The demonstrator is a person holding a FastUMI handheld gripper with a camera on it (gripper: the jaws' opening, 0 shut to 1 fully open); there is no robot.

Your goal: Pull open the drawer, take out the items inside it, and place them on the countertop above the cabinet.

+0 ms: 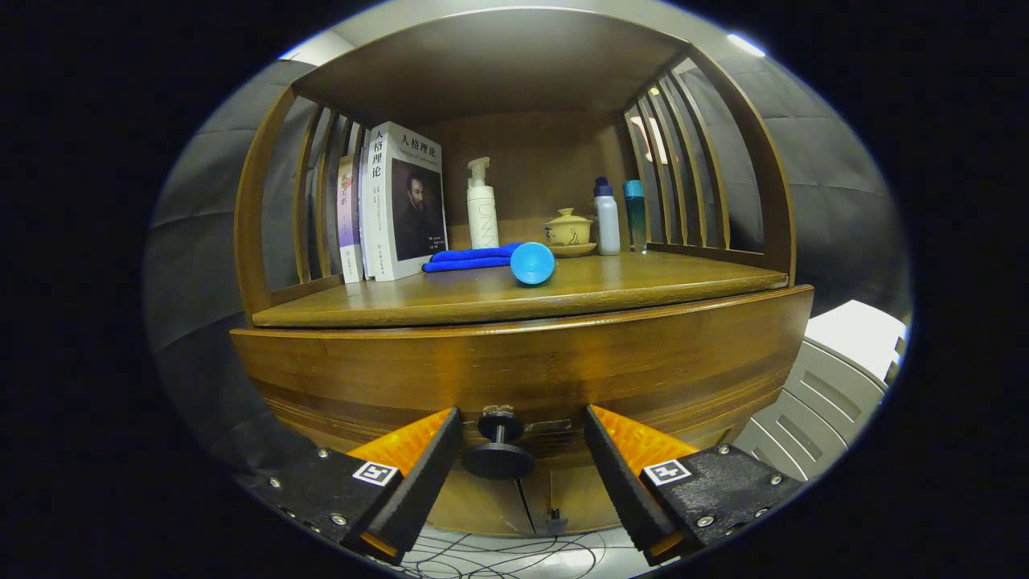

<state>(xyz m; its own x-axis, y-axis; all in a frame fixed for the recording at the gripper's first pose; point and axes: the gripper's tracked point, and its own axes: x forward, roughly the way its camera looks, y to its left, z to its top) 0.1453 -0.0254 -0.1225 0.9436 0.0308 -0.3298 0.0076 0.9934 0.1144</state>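
Observation:
A wooden cabinet's drawer front (522,366) curves across the view, closed against the cabinet. Its dark round knob (498,450) sticks out toward me and sits between my fingers, a gap showing on each side. My gripper (522,430) is open around the knob, neither finger touching it. Above the drawer lies the wooden countertop (643,281). What is inside the drawer is hidden.
On the countertop stand books (398,201), a white pump bottle (481,205), a folded blue cloth (470,257), a blue cup (532,263) on its side, a lidded tea bowl (568,229) and two bottles (619,213). Slatted side walls and a top shelf enclose it. A white plastic unit (836,378) stands right; cables (498,555) lie below.

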